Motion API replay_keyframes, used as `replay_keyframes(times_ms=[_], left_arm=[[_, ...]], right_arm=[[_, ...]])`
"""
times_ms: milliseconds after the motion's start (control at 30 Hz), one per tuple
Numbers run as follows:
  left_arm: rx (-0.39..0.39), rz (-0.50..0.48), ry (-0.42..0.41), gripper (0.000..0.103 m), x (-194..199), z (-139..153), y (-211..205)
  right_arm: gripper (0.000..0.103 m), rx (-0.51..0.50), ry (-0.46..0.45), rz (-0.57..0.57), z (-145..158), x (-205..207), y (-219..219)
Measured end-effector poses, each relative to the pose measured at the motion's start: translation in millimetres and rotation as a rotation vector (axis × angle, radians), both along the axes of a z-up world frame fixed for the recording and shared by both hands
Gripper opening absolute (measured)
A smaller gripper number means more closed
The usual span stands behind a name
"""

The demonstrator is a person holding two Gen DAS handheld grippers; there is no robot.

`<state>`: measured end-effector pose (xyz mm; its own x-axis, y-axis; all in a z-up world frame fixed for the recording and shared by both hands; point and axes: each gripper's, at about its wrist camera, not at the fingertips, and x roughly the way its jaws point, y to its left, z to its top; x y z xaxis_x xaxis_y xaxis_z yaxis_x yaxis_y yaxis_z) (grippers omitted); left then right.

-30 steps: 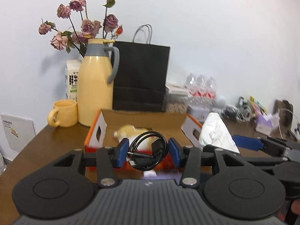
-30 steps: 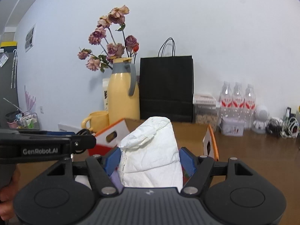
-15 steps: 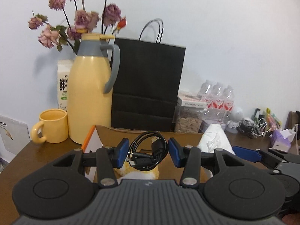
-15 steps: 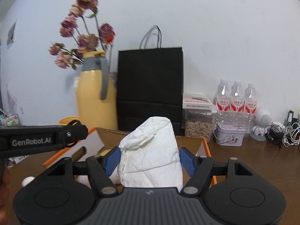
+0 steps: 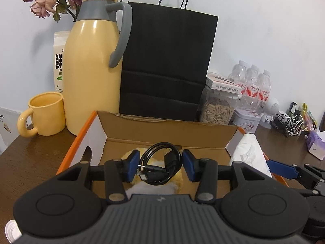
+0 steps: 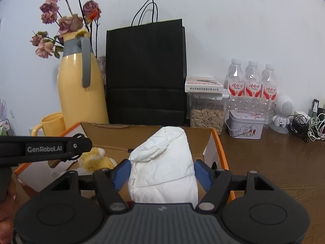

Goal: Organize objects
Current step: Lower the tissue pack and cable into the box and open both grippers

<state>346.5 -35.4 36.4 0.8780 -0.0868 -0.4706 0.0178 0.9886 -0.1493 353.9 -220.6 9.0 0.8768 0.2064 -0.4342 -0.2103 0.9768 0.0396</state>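
Note:
My left gripper (image 5: pixel 160 167) is shut on a coiled black USB cable (image 5: pixel 159 167) and holds it over the open orange-edged cardboard box (image 5: pixel 162 131). A yellow plush toy (image 5: pixel 178 178) lies in the box under the cable; it also shows in the right wrist view (image 6: pixel 95 161). My right gripper (image 6: pixel 162 175) is shut on a white tissue pack (image 6: pixel 163 170) over the right part of the box (image 6: pixel 220 152). The tissue pack (image 5: pixel 250 155) and the right gripper's blue finger (image 5: pixel 281 167) show at the right of the left wrist view.
Behind the box stand a yellow thermos jug (image 5: pixel 91 65) with dried roses, a yellow mug (image 5: pixel 43 113), a milk carton (image 5: pixel 59 61), a black paper bag (image 5: pixel 166 65), a seed jar (image 5: pixel 217 109), a tin (image 6: pixel 245 124), water bottles (image 6: pixel 251 85) and tangled cables (image 6: pixel 306 122).
Both grippers have moved forward and now hang over the box, each still holding its object. The jug and bag look closer.

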Motion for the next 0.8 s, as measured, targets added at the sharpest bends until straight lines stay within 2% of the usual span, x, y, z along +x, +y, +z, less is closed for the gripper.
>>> replay_keyframes(times_ms=[200, 267, 300, 333, 367, 400, 800], left_arm=[[0.018, 0.005, -0.006, 0.05, -1.6, 0.3, -0.9], [0.025, 0.006, -0.014, 0.068, -2.9, 1.1, -1.3], [0.028, 0.013, -0.022, 0.092, -3.8, 1.9, -1.2], [0.033, 0.022, -0.036, 0.103, -5.6, 2.8, -1.2], [0.037, 0.036, -0.058, 0.103, -8.3, 4.0, -1.0], [0.039, 0.043, -0.067, 0.103, -9.4, 5.2, -1.3], [0.044, 0.046, -0.08, 0.103, -13.2, 8.3, -1.9]], right_arm=[[0.072, -0.009, 0.005, -0.004, -1.5, 0.1, 1.4], [0.078, -0.007, 0.008, -0.007, -1.2, 0.8, 0.5], [0.087, -0.004, 0.009, -0.009, -1.0, 0.8, -0.4], [0.092, -0.002, 0.006, -0.013, -0.9, 0.7, -0.8], [0.102, 0.0, 0.004, -0.016, -0.6, 0.8, -1.3], [0.103, 0.004, 0.006, -0.017, -0.4, 1.4, -2.0], [0.103, 0.008, -0.012, -0.027, 7.2, -2.4, -4.0]])
